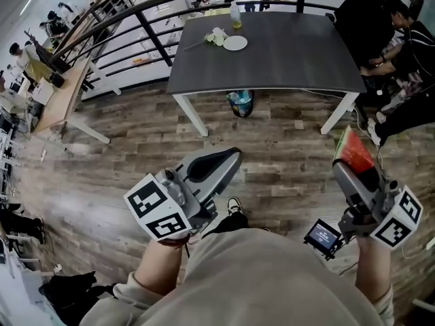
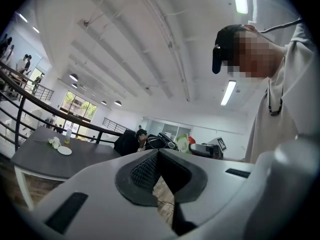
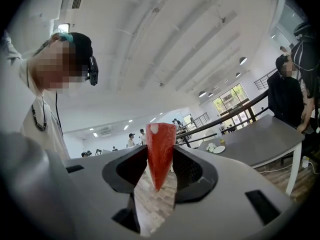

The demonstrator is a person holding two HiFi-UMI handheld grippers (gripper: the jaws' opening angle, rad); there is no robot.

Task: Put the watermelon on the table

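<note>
Watermelon (image 3: pixel 160 151) is what matters here. It is a red wedge clamped between the two pads of the right gripper (image 1: pixel 348 172), with its wide end up and its point tapering down past the pads. In the head view a strip of green rind shows along its upper edge. The slice is in the air over the wood floor (image 1: pixel 272 134), not yet on anything.

The left gripper (image 1: pixel 233 157) has its jaws together at the tips with nothing between them. It is held out on the other side of the person's body.

The coming move turns on where the table (image 1: pixel 292 60) lies from the loaded jaws. It is straight ahead, well apart, with a stretch of bare floor between. Both grippers point toward it, and the right one lines up roughly with the table's near right corner. That half of the dark top looks bare. A plate (image 1: pixel 235 43), some flowers (image 1: pixel 216 37) and a bottle (image 1: pixel 235 15) sit together near the far left edge.

My reading is that this is the carry, with the set-down to come. The right hand needs to reach over the near edge and lower the wedge's point — or a flat side — onto the open right half before the pads let go.
</note>
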